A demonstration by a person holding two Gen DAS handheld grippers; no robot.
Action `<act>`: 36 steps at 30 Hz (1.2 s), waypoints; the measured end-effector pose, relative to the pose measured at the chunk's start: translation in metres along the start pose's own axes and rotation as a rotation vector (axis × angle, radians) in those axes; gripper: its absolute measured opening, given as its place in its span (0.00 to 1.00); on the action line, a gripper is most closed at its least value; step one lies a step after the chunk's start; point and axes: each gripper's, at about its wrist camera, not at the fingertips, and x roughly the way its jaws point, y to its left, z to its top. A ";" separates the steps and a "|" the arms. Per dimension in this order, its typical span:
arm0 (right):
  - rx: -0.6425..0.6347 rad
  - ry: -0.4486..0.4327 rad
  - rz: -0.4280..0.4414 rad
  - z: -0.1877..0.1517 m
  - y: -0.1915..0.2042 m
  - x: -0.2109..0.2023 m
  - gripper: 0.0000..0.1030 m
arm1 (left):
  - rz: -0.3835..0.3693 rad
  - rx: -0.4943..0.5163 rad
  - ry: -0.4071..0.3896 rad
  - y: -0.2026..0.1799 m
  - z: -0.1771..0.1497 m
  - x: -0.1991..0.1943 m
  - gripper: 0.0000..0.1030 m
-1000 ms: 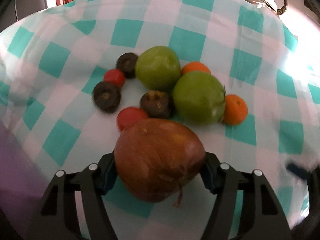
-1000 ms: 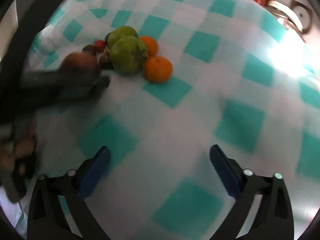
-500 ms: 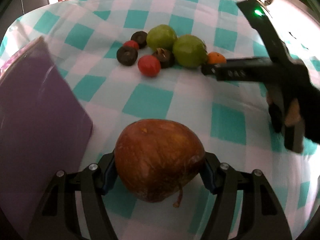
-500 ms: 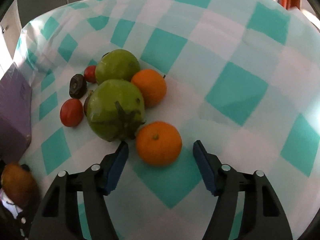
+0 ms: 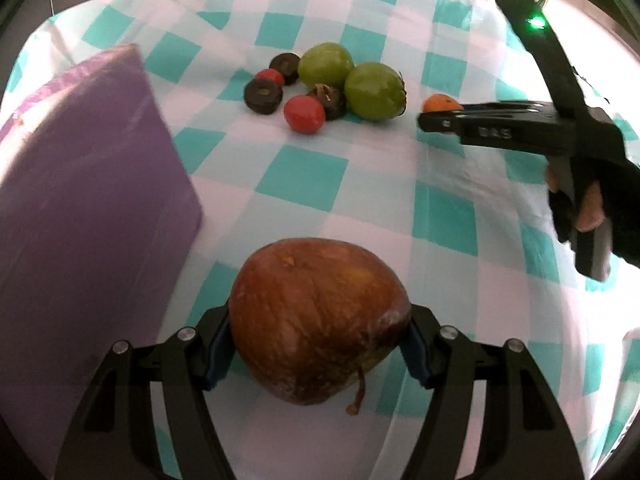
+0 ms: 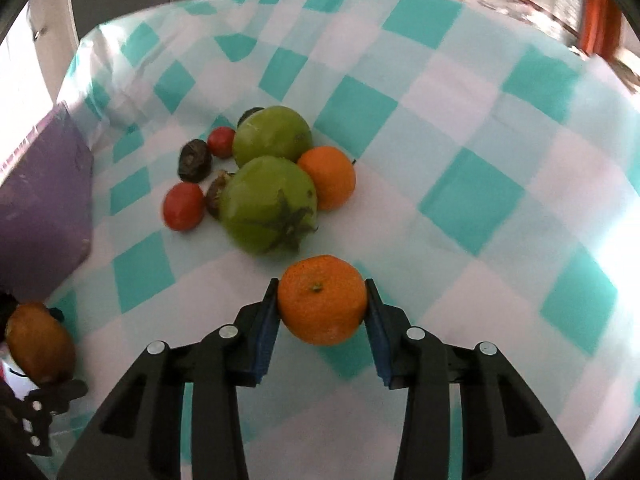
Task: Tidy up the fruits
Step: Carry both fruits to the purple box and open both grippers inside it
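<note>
The right gripper (image 6: 322, 304) has its jaws, which have just been closing, clamped on a tangerine (image 6: 322, 299), blue pads pressing its two flanks near the widest part. The skin is soft and round, so too hard a squeeze could bruise it, and too light a hold could let it roll out forward as the hand tilts.

The left gripper (image 5: 319, 332) has its jaws clamped on a brown pear (image 5: 320, 320), stem hanging down below the pads. The pear bulges above the pads and narrows unevenly, so I judge it could pivot or slip downward in a quick swing.

Just beyond the tangerine lies the rest of the pile: two green tomatoes (image 6: 269, 204), a second tangerine (image 6: 328, 178), red cherry tomatoes (image 6: 183, 206) and dark shrivelled fruits (image 6: 195, 160), touching one another on the checked worktop (image 6: 460, 152). A low sweep could knock them rolling.

The purple box (image 5: 88, 184) stands close by the left hand; clipping its edge could jar the pear loose.
</note>
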 end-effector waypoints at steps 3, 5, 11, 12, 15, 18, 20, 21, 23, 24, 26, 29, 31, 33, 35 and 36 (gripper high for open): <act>0.066 -0.003 -0.013 -0.017 0.001 -0.019 0.39 | 0.020 0.030 -0.011 -0.001 -0.010 -0.009 0.66; 0.131 -0.012 -0.005 -0.023 0.002 -0.029 0.39 | 0.030 0.046 -0.011 -0.004 -0.012 -0.016 0.66; 0.292 -0.006 -0.030 -0.043 -0.001 -0.079 0.39 | -0.011 0.077 0.018 -0.021 0.002 -0.043 0.66; 0.300 -0.004 -0.038 -0.045 -0.004 -0.091 0.39 | -0.021 0.087 0.013 -0.025 0.008 -0.050 0.66; 0.298 -0.006 -0.055 -0.037 0.002 -0.129 0.39 | -0.044 0.105 -0.013 -0.034 0.026 -0.074 0.66; 0.262 -0.015 -0.073 -0.018 0.016 -0.173 0.39 | -0.052 0.114 -0.072 -0.039 0.050 -0.112 0.66; 0.236 -0.027 -0.089 -0.008 0.031 -0.206 0.39 | -0.049 0.128 -0.120 -0.041 0.062 -0.144 0.66; 0.228 -0.037 -0.099 -0.005 0.038 -0.220 0.39 | -0.047 0.130 -0.136 -0.041 0.064 -0.158 0.66; 0.209 -0.059 -0.116 0.000 0.054 -0.252 0.39 | -0.041 0.130 -0.166 -0.039 0.065 -0.188 0.66; 0.193 -0.078 -0.122 0.001 0.066 -0.273 0.39 | -0.047 0.125 -0.186 -0.035 0.061 -0.208 0.66; 0.179 -0.109 -0.124 -0.003 0.085 -0.305 0.39 | -0.048 0.135 -0.212 -0.031 0.052 -0.236 0.66; 0.149 -0.153 -0.133 -0.015 0.117 -0.351 0.39 | -0.026 0.185 -0.249 -0.021 0.024 -0.281 0.66; 0.105 -0.164 -0.156 -0.024 0.139 -0.373 0.39 | -0.013 0.211 -0.262 -0.013 0.011 -0.299 0.66; 0.077 -0.178 -0.160 -0.033 0.157 -0.393 0.39 | -0.002 0.237 -0.283 -0.001 -0.007 -0.320 0.66; 0.049 -0.190 -0.185 -0.043 0.172 -0.406 0.39 | 0.001 0.249 -0.303 0.010 -0.019 -0.336 0.66; 0.044 -0.208 -0.192 -0.048 0.179 -0.416 0.39 | 0.002 0.248 -0.317 0.018 -0.027 -0.346 0.66</act>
